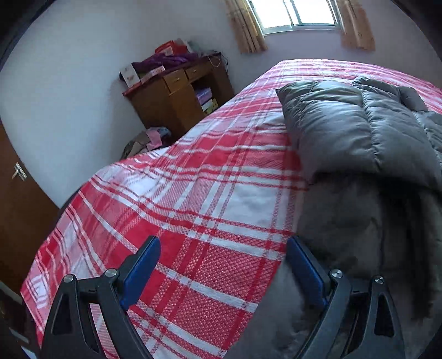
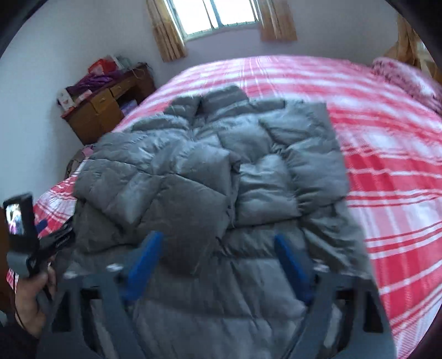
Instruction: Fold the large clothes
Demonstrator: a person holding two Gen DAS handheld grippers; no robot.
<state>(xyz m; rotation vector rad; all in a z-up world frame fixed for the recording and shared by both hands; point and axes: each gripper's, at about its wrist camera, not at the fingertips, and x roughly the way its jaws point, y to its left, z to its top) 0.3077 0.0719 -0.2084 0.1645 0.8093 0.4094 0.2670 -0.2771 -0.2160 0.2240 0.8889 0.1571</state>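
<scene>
Left gripper (image 1: pixel 223 265): blue-padded fingers spread wide apart, holding nothing, low centre of the left wrist view. Its right finger (image 1: pixel 305 272) sits at the near left edge of the grey puffer jacket (image 1: pixel 345 132); whether it touches the fabric cannot be told. Its left finger stands over bare bedspread.

Right gripper (image 2: pixel 218 259): fingers likewise wide apart, nothing between them, bottom centre of the right wrist view, blurred. Both fingers stand over the lower body of the jacket.

Jacket: lies spread on the bed, filling the centre of the right wrist view. Both sleeves are folded inward across the chest; the collar points toward the window (image 2: pixel 218 16) at top centre. The hem runs out of frame at the bottom.

Red-and-white plaid bedspread (image 1: pixel 176 198): a broad uncovered stretch to the jacket's left, a wider one to its right (image 2: pixel 392 165).

Left hand (image 2: pixel 30 301): lower left of the right wrist view, gripping its tool's handle.

Wooden desk (image 1: pixel 176 94): upper left, against the wall, well apart from the bed's left edge, piled with boxes and purple cloth.

Door (image 1: pixel 19 210): far left edge.
</scene>
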